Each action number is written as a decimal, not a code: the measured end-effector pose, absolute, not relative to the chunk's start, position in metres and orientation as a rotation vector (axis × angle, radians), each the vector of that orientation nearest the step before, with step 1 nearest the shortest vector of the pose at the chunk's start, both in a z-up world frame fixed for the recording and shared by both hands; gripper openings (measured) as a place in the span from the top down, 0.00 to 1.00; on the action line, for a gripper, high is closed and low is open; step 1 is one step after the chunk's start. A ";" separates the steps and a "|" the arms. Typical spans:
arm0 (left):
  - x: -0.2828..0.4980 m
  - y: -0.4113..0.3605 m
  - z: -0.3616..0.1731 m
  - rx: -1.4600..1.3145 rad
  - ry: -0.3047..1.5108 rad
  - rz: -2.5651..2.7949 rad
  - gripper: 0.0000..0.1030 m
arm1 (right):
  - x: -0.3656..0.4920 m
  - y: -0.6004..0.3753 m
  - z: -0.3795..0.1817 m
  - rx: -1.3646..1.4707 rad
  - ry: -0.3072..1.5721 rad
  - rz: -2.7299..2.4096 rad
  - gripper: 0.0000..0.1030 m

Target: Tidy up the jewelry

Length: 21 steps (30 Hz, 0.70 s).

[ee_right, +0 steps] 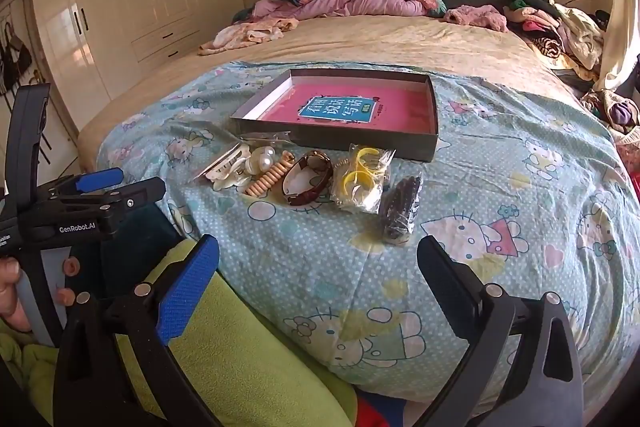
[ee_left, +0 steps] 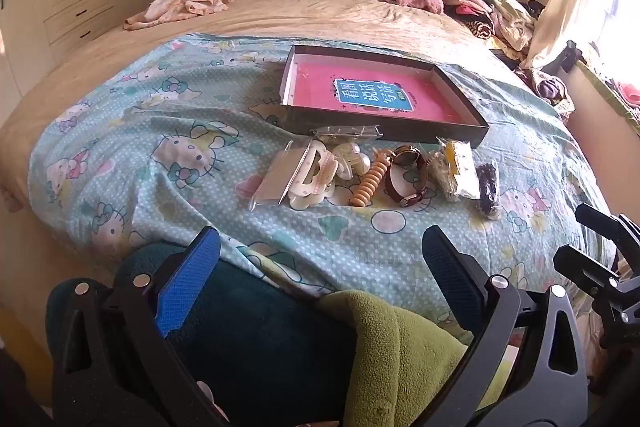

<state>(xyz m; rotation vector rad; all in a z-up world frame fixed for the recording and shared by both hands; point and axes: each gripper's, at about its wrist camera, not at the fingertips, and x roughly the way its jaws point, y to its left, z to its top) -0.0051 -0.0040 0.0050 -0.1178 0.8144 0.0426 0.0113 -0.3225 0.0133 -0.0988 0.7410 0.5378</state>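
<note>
Currently I hold both tools over the near edge of the bed, aimed downward. My left gripper (ee_left: 320, 259) has its jaws spread wide, nothing between them; my right gripper (ee_right: 318, 267) likewise, empty. On the cartoon-cat sheet (ee_right: 500, 163) lies a row of jewelry: white hair claw (ee_left: 312, 173), pearl piece (ee_right: 262, 157), wooden bead bracelet (ee_left: 366, 187), brown watch (ee_right: 306, 177), bagged yellow bangles (ee_right: 362, 177), dark bagged item (ee_right: 402, 207). Just behind the row sits a shallow dark box (ee_left: 464, 99), pink booklet (ee_left: 372, 99) inside.
</note>
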 end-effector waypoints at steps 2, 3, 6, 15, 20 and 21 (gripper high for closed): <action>-0.006 -0.004 0.006 -0.117 0.814 0.044 0.08 | 0.011 -0.322 0.014 -0.099 0.741 0.538 0.04; -0.006 -0.004 0.006 -0.118 0.813 0.044 0.08 | 0.011 -0.322 0.014 -0.099 0.740 0.538 0.04; -0.006 -0.005 0.005 -0.116 0.813 0.044 0.08 | 0.011 -0.322 0.014 -0.099 0.739 0.536 0.04; -0.006 -0.004 0.006 -0.116 0.814 0.044 0.08 | 0.010 -0.322 0.015 -0.099 0.738 0.537 0.04; -0.007 -0.005 0.007 -0.116 0.811 0.043 0.08 | 0.010 -0.321 0.015 -0.100 0.737 0.537 0.04; -0.005 -0.004 0.005 -0.116 0.813 0.042 0.08 | 0.011 -0.321 0.015 -0.100 0.738 0.537 0.04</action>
